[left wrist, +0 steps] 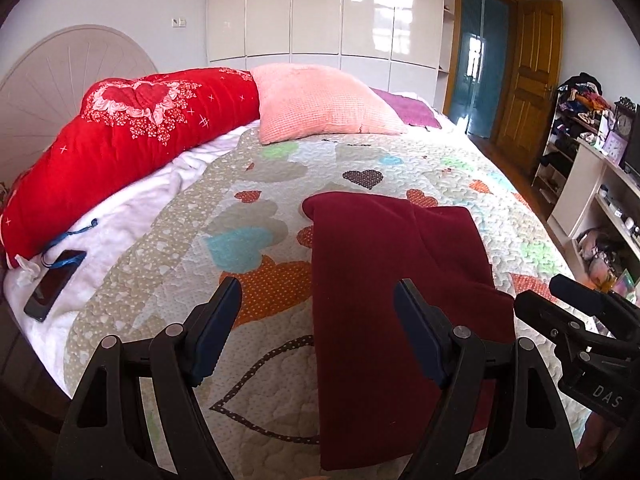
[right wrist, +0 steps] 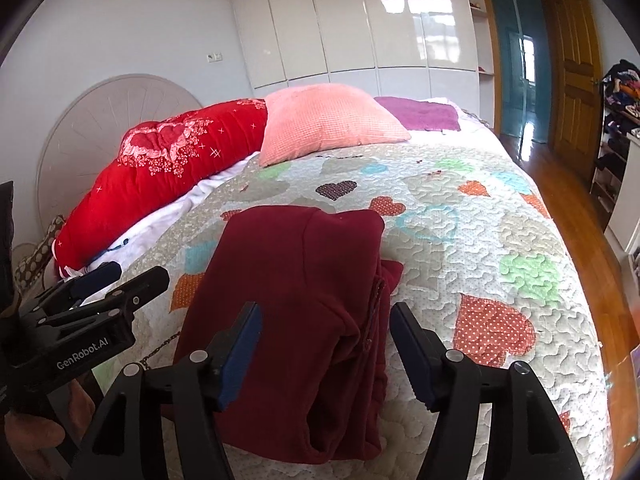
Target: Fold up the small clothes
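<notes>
A dark red garment [left wrist: 384, 288] lies folded into a long strip on the heart-patterned quilt [left wrist: 260, 208]; it also shows in the right wrist view [right wrist: 304, 292] with a drawstring along its right edge. My left gripper [left wrist: 318, 320] is open and empty, hovering over the garment's left edge. My right gripper [right wrist: 326, 344] is open and empty, hovering over the garment's near right part. The right gripper also shows in the left wrist view [left wrist: 560, 300], and the left one in the right wrist view [right wrist: 120, 276].
A red bolster [left wrist: 132, 136], a pink pillow [left wrist: 320, 100] and a purple cloth [left wrist: 408, 110] lie at the head of the bed. A phone [left wrist: 54, 284] lies on the white sheet at left. Shelves [left wrist: 592, 152] and wooden floor [right wrist: 560, 184] are at right.
</notes>
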The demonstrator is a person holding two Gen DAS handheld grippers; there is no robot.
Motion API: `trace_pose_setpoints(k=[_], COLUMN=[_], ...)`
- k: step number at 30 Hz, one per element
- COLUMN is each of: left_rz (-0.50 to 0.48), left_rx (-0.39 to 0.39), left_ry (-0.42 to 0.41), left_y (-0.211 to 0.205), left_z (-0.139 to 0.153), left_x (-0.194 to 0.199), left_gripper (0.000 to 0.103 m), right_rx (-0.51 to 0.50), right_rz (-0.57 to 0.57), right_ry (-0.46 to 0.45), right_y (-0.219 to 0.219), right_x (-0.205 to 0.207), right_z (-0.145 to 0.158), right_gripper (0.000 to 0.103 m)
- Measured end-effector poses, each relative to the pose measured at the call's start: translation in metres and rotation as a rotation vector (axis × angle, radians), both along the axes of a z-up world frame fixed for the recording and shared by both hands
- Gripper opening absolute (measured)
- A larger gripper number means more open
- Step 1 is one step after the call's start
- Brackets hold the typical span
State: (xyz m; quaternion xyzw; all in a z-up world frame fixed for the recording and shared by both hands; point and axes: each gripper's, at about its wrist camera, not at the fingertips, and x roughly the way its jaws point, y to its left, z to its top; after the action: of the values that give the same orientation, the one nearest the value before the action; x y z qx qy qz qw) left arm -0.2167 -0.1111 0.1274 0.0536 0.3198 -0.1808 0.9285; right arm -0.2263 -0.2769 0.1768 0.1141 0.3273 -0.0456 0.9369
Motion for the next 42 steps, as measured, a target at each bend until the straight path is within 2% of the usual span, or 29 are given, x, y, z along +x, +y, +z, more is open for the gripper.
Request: trace_pose_setpoints(k=[42], left_rz=[0.01], left_rx=[0.03], left_ry=[0.004], left_y=[-0.003], left_z=[-0.007], left_x=[-0.001], left_gripper=[0.079], right_rx=[0.023], right_rz=[0.025], right_ry=[0.043], right_y=[-0.001], right_x=[0.007], right_z=[-0.011], right_gripper=[0.065])
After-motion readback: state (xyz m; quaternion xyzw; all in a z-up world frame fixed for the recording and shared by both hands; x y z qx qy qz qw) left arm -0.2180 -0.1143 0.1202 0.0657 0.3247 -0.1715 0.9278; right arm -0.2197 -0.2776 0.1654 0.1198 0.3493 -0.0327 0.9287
